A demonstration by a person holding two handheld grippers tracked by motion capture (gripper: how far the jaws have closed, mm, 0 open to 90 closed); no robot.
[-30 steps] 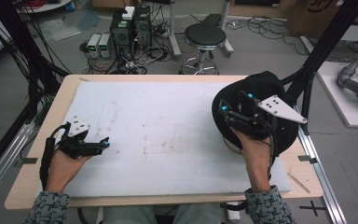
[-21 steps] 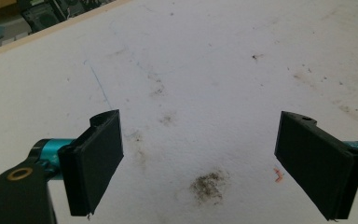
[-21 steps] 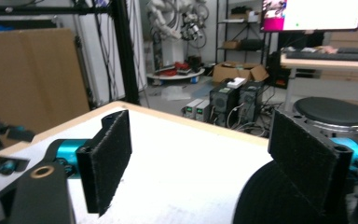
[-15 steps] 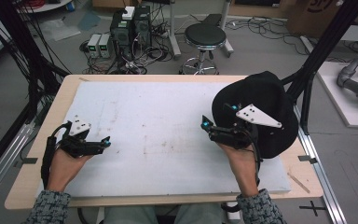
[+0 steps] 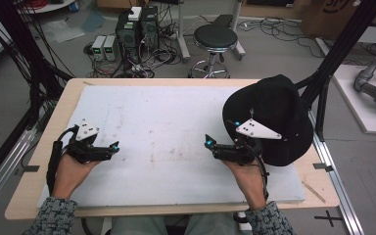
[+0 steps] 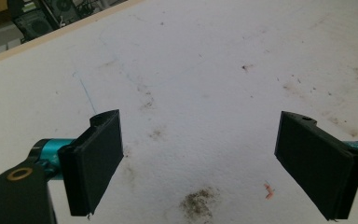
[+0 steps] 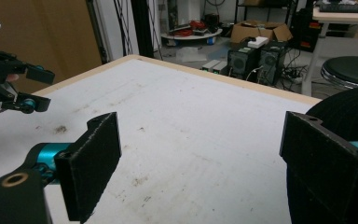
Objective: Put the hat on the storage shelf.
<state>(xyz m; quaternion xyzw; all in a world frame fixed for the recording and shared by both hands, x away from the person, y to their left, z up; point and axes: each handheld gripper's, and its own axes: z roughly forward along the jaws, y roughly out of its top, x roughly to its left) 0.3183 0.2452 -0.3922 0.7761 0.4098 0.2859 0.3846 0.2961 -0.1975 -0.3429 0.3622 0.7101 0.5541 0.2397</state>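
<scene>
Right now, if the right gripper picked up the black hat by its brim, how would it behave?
The hat looks like soft fabric, so the brim would probably flop and sag. It is likely light. Resting flat on the table, it seems unlikely to roll or tip; a push should slide it.

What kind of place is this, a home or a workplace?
Most likely a workplace: a lab or workshop. Desktop computers sit on the floor among tangled cables, a black stool stands behind the stained white table, and black metal frame struts surround it.
</scene>
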